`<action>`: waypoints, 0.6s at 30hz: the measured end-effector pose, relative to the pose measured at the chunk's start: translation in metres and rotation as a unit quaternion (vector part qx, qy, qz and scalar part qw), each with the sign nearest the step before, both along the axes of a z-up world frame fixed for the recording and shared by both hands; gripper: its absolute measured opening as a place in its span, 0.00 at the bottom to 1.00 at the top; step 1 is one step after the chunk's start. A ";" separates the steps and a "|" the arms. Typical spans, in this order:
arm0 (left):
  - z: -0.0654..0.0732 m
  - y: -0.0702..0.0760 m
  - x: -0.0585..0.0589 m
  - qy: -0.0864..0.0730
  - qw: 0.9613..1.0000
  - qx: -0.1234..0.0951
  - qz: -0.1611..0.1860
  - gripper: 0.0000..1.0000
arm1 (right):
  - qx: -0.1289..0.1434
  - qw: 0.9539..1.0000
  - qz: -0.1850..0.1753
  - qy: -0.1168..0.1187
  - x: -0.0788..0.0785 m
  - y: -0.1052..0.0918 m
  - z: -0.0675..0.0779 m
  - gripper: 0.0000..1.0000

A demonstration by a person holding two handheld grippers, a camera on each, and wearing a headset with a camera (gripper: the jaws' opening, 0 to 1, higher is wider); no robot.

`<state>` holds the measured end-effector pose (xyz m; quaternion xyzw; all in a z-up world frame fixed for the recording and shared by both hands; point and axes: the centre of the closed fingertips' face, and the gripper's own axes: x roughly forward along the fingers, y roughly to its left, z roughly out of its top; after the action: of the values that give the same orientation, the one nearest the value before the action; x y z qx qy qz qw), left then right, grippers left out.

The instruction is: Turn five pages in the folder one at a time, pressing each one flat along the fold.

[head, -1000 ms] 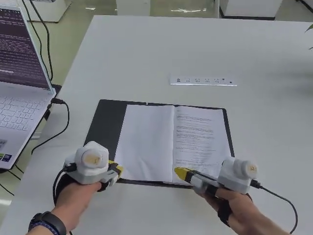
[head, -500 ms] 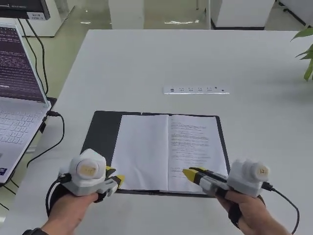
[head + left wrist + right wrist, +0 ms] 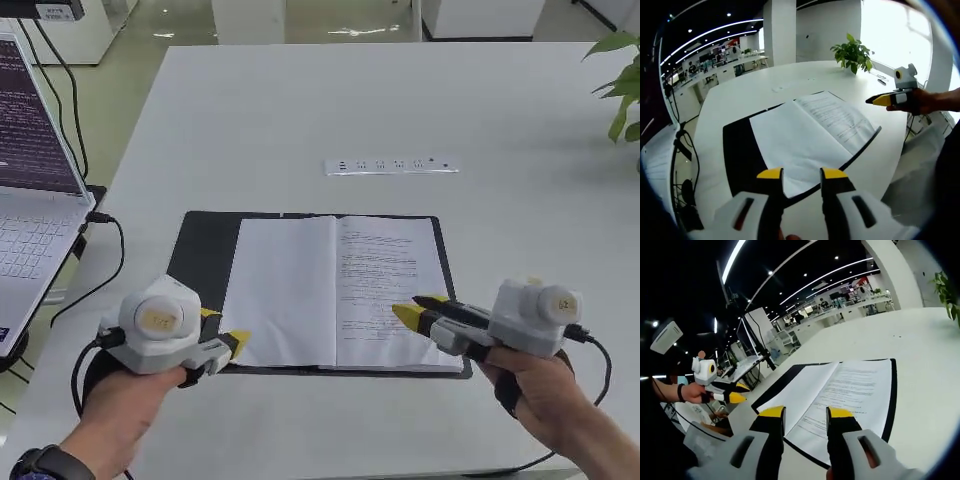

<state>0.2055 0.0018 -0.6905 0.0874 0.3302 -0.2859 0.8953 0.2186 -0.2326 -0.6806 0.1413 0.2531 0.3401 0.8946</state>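
A black folder (image 3: 201,258) lies open on the white table, with a blank left page (image 3: 283,292) and a printed right page (image 3: 384,285). My left gripper (image 3: 225,330) hovers at the folder's lower left corner, its jaws open and empty; its own view shows the left gripper (image 3: 802,175) just short of the folder (image 3: 742,155). My right gripper (image 3: 418,308) is held over the lower right part of the printed page, open with nothing in it. The right gripper (image 3: 806,413) points across the pages (image 3: 850,390) toward the left gripper (image 3: 735,392).
An open laptop (image 3: 30,200) stands at the left table edge, with a black cable (image 3: 108,262) running toward the folder. A white power strip (image 3: 392,166) lies beyond the folder. Plant leaves (image 3: 620,60) reach in at the far right.
The head camera has shifted. My right gripper has moved from the fold's bottom edge up and rightward over the printed page. The left gripper stays by the lower left corner.
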 end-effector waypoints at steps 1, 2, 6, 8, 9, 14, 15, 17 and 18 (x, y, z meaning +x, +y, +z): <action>0.002 0.002 0.001 -0.002 1.000 0.001 -0.001 0.29 | -0.004 1.000 0.000 -0.002 -0.001 -0.002 0.001 0.34; 0.004 0.003 0.001 -0.004 1.000 0.002 -0.002 0.29 | -0.011 1.000 0.002 -0.006 -0.002 -0.006 0.003 0.36; 0.014 0.011 0.002 -0.015 1.000 0.006 -0.005 0.32 | -0.019 1.000 -0.003 -0.016 -0.004 -0.016 0.012 0.41; 0.021 0.015 0.003 -0.019 1.000 0.004 -0.004 0.34 | -0.024 0.999 -0.009 -0.022 -0.006 -0.024 0.016 0.43; 0.024 0.017 0.003 -0.020 1.000 0.002 -0.004 0.35 | -0.031 0.999 -0.011 -0.025 -0.007 -0.028 0.017 0.44; 0.032 0.021 0.000 -0.017 1.000 -0.019 0.003 0.43 | -0.070 0.997 -0.004 -0.026 -0.016 -0.040 0.018 0.52; 0.034 0.022 -0.001 -0.019 1.000 -0.017 0.005 0.43 | -0.073 0.997 -0.004 -0.027 -0.017 -0.042 0.019 0.53; 0.037 0.025 -0.002 -0.021 1.000 -0.016 0.009 0.46 | -0.076 0.997 -0.006 -0.029 -0.020 -0.046 0.022 0.54; 0.039 0.027 -0.004 -0.023 0.999 -0.020 0.014 0.48 | -0.072 0.997 -0.012 -0.031 -0.021 -0.050 0.025 0.55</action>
<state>0.2020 0.0289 -0.6511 0.0711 0.3047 -0.2783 0.9081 0.1972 -0.2822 -0.6559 0.0690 0.2476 0.3141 0.9139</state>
